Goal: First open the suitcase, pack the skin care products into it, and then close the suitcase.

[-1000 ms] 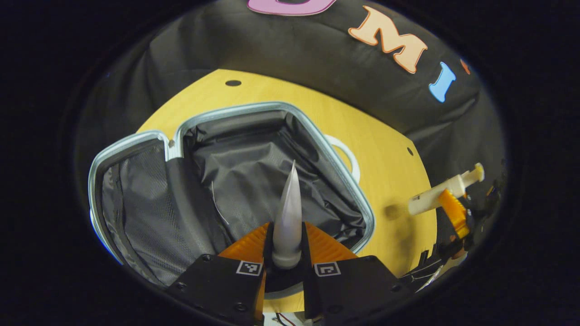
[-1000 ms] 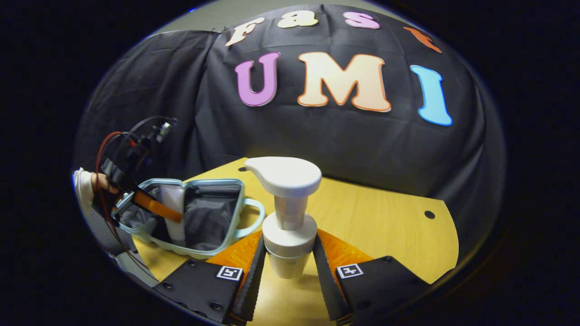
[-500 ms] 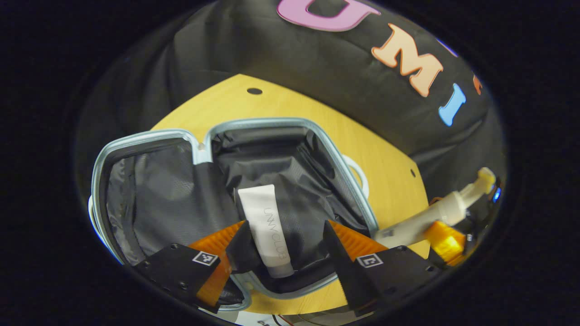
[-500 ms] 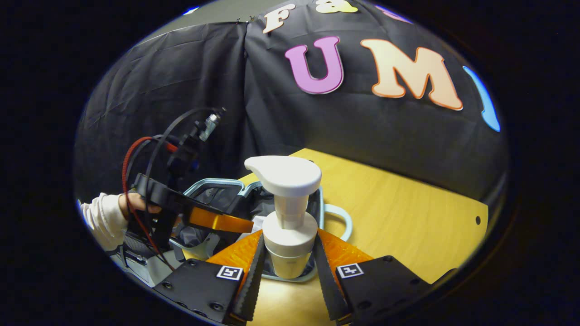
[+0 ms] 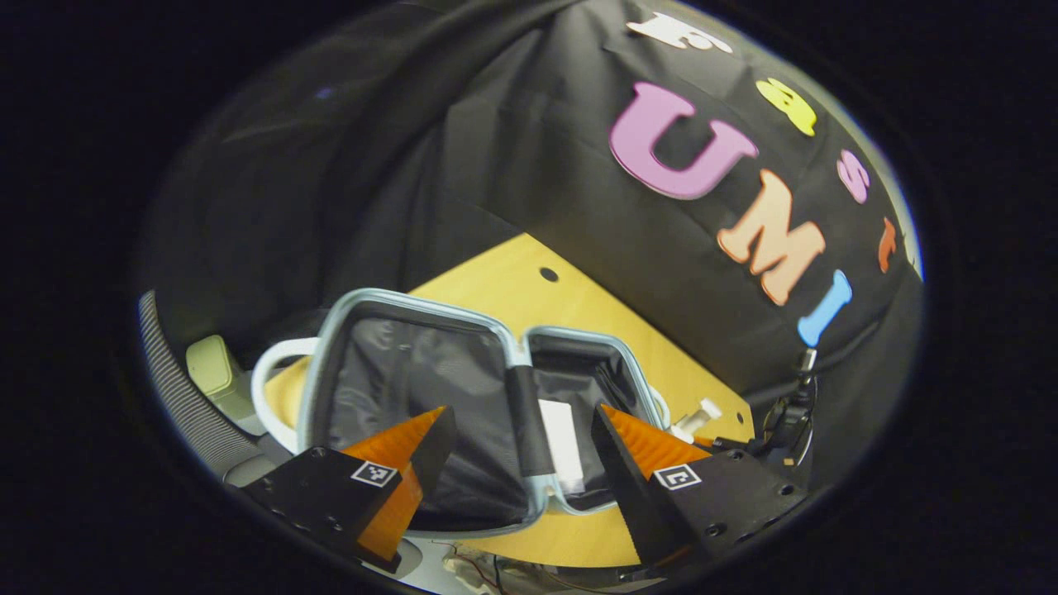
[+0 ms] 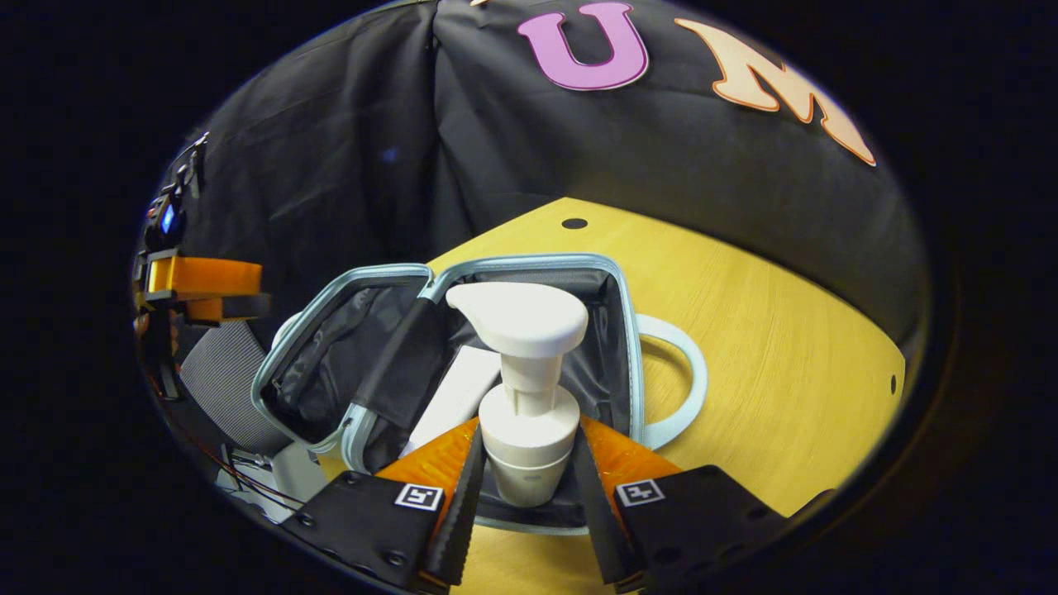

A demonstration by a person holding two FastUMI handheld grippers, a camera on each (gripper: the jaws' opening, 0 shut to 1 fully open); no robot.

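A small pale blue suitcase [image 6: 628,330] lies open on the yellow table, both halves lined in black. A white tube [image 6: 450,397] lies in its right half, also visible as the tube [image 5: 564,442] in the left gripper view. My right gripper [image 6: 522,479] is shut on a white pump bottle [image 6: 525,388], held upright over that right half. My left gripper [image 5: 517,442] stands open and empty, back from the suitcase [image 5: 331,330] on its near side. In the right gripper view the left gripper [image 6: 202,285] hangs at the far left.
The yellow table [image 6: 785,347] has round holes near its edge and free room right of the suitcase. A white ring handle [image 6: 686,388] sticks out from the suitcase's right side. A grey ribbed hose [image 5: 178,397] and a pale box [image 5: 211,372] sit beyond the table's left edge.
My left gripper opened, let the tube drop into the suitcase and pulled back away from it. My right gripper carried the pump bottle from beside the suitcase to over its right half.
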